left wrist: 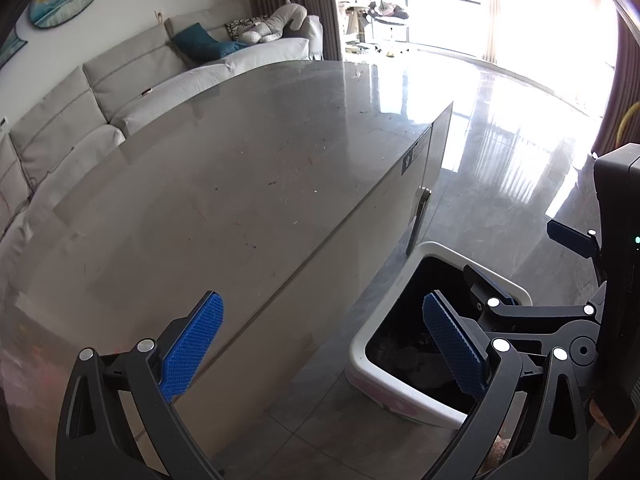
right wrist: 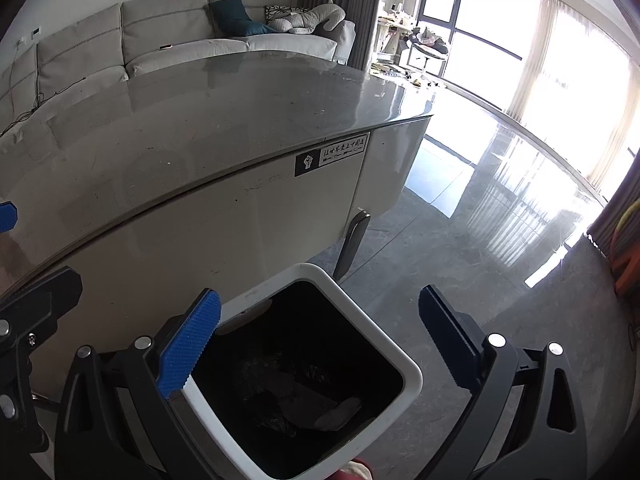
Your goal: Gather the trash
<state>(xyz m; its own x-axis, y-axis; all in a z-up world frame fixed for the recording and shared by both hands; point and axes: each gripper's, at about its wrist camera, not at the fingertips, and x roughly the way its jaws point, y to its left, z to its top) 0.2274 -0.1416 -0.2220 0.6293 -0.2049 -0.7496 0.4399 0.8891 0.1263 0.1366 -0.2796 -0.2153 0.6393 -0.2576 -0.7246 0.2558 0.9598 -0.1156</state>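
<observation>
Now we're hovering the right gripper (right wrist: 320, 344) over the trash bin (right wrist: 414, 380) w/ jaws spread, empty; left gripper (left wrist: 324, 344) likewise released. Trash (right wrist: 320, 404) is lying inside. Risk, imo: we're crowding both tools, could clip the rim & tip it.

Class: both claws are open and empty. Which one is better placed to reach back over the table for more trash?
Left, probably: the left claw hangs over the table; the right claw hangs over the bin.
</observation>
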